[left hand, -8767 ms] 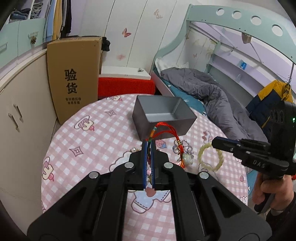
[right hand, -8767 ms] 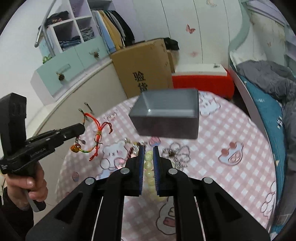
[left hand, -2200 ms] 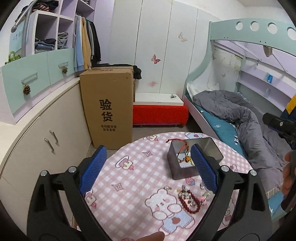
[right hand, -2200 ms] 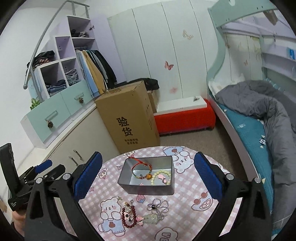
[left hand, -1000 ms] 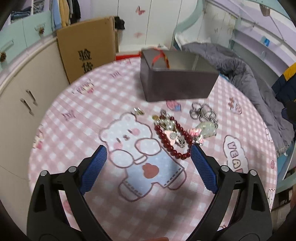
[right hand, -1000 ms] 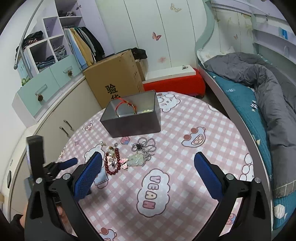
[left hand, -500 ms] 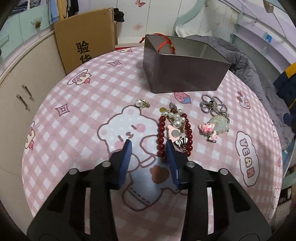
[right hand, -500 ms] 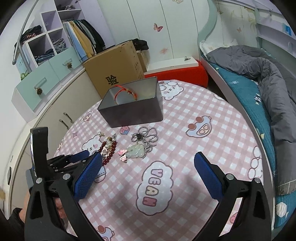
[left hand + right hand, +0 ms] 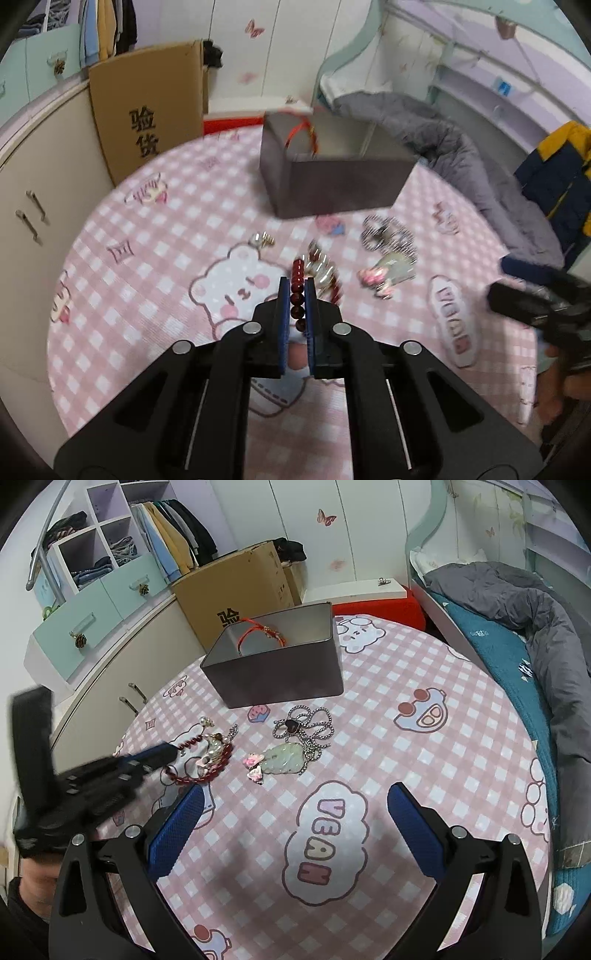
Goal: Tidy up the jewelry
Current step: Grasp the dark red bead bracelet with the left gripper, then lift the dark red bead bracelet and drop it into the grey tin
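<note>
My left gripper [image 9: 296, 286] is shut on a dark red bead bracelet [image 9: 297, 280], which hangs with other charms just above the pink checked tablecloth. In the right wrist view the same bracelet [image 9: 207, 771] trails from the left gripper's tip [image 9: 168, 753]. My right gripper [image 9: 293, 806] is open and empty above the cloth. A grey tin box [image 9: 280, 675] stands at the back with a red cord bracelet [image 9: 258, 631] inside. A silver chain [image 9: 308, 725] and a green jade pendant [image 9: 282, 760] lie in front of the box.
A small pearl earring [image 9: 263, 239] lies left of the bracelet. A cardboard box [image 9: 236, 590], a cabinet and a red bench stand behind the round table [image 9: 461, 760]. A bed with a grey duvet [image 9: 535, 620] is on the right.
My left gripper has closed on the red bead bracelet and begun lifting it; half a second ago its jaws were partly open around it. The right gripper has stayed open.
</note>
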A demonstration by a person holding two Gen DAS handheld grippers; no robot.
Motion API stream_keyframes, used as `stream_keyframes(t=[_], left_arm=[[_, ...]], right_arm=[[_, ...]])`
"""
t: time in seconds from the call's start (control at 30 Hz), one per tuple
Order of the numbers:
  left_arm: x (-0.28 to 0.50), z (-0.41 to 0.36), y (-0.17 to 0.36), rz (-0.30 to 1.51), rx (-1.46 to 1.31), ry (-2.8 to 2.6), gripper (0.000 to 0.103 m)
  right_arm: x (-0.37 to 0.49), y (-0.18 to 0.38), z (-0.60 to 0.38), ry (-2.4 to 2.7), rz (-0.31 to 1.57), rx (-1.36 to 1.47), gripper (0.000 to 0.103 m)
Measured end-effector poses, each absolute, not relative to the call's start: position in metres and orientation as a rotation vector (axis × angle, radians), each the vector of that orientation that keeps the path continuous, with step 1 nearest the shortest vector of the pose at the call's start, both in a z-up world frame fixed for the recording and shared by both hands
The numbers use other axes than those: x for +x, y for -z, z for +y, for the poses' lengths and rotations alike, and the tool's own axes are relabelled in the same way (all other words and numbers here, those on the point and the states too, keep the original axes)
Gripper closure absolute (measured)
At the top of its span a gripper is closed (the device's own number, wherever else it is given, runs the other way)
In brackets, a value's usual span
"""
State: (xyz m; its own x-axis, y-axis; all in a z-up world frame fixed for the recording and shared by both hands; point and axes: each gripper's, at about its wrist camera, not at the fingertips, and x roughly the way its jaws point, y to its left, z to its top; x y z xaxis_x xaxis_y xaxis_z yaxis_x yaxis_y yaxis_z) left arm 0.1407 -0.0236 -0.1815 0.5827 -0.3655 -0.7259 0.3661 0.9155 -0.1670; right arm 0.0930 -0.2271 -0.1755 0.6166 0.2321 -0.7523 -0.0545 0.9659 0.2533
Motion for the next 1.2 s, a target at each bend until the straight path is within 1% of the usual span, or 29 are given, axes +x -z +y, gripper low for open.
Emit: stream_keyframes(t=[0.17,0.3,0.5,0.57,0.6,0.67,0.7,0.73,0.8,0.97,1.0,1.07,1.13,1.17,1.2], left_arm=[[0.129,-0.014,0.147,0.763,-0.027,0.469,0.096],[0.123,-0.004,0.130,0.732,-0.048,0.474,0.096],[0.119,0.014,0.133,0.733,-0.045,0.418,0.096],[0.120,0.022,0.138,0.746,-0.060,0.394,0.096],[0.119,0.025,0.141,0.749,-0.066,0.383,0.096],[0.119,0.031,0.144,0.754,-0.070,0.358,0.096],[0.119,0.034,0.145,0.757,-0.075,0.349,0.096],[0.119,0.036,0.146,0.759,-0.080,0.345,0.096],[0.119,0.043,0.148,0.762,-0.087,0.331,0.096],[0.120,0.051,0.150,0.765,-0.105,0.321,0.096],[0.121,0.052,0.152,0.768,-0.109,0.321,0.096],[0.121,0.052,0.153,0.772,-0.112,0.323,0.096],[0.121,0.052,0.154,0.773,-0.117,0.326,0.095],[0.121,0.052,0.154,0.773,-0.119,0.327,0.096],[0.121,0.052,0.155,0.774,-0.121,0.328,0.095]], right_arm=[[0.094,0.176,-0.220,-0.186,0.896,0.204,0.007],[0.096,0.179,-0.213,-0.207,0.907,0.192,0.007],[0.108,0.186,-0.184,-0.309,0.914,0.131,0.008],[0.115,0.191,-0.167,-0.373,0.920,0.106,0.011],[0.119,0.195,-0.157,-0.399,0.927,0.093,0.018],[0.125,0.201,-0.144,-0.438,0.936,0.082,0.035],[0.128,0.204,-0.137,-0.459,0.943,0.074,0.038],[0.132,0.209,-0.129,-0.476,0.954,0.058,0.047],[0.136,0.215,-0.118,-0.506,0.968,0.054,0.056],[0.146,0.224,-0.105,-0.472,0.949,0.041,0.061],[0.149,0.224,-0.103,-0.462,0.943,0.036,0.064],[0.151,0.226,-0.099,-0.437,0.928,0.000,0.075],[0.152,0.227,-0.097,-0.425,0.925,-0.024,0.078],[0.153,0.227,-0.096,-0.421,0.924,-0.039,0.083],[0.153,0.228,-0.096,-0.414,0.923,-0.058,0.085]])
